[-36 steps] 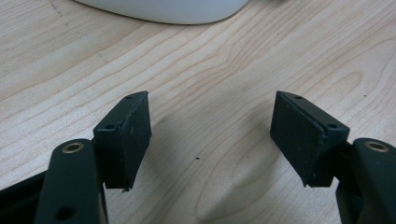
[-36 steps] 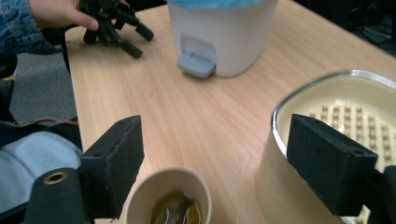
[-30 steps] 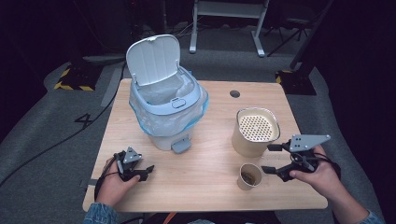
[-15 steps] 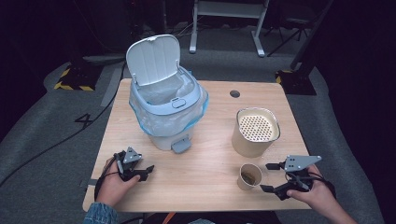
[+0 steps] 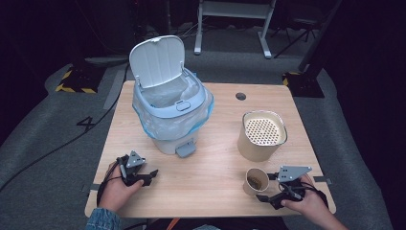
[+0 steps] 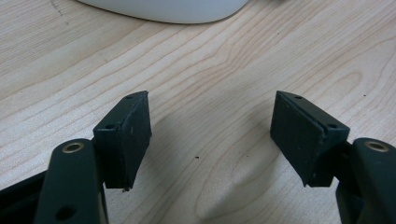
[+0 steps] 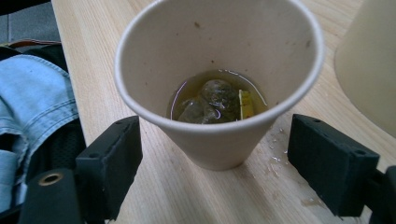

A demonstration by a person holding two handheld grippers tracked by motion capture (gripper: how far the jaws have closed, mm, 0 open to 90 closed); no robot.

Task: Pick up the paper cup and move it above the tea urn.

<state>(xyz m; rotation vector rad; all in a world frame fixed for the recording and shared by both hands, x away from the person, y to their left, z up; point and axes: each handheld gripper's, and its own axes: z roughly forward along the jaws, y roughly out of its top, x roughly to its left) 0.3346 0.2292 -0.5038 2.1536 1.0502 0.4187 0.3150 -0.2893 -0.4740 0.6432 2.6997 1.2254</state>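
Note:
A beige paper cup (image 5: pixel 256 180) (image 7: pixel 219 84) stands upright near the table's front right. It holds a little brownish liquid and a tea bag (image 7: pixel 210 100). My right gripper (image 5: pixel 266 188) (image 7: pixel 224 163) is open, one jaw on each side of the cup's lower part, neither touching it. My left gripper (image 5: pixel 152 174) (image 6: pixel 211 135) rests open on the wood at the front left, nothing between its jaws. A white pedal bin (image 5: pixel 170 115) with a blue liner stands lid up at the back left; its base (image 6: pixel 163 8) lies ahead of the left jaws.
A beige cylinder with a perforated top (image 5: pixel 262 135) (image 7: pixel 373 60) stands just behind the cup. Drops of liquid (image 7: pixel 275 158) wet the wood beside the cup. The table's front edge (image 5: pixel 206 214) is close to both hands. A round cable hole (image 5: pixel 241 96) sits at the back.
My right gripper has dropped and moved left toward the front edge, and its jaws now stand on either side of the paper cup. The left gripper has stayed put.

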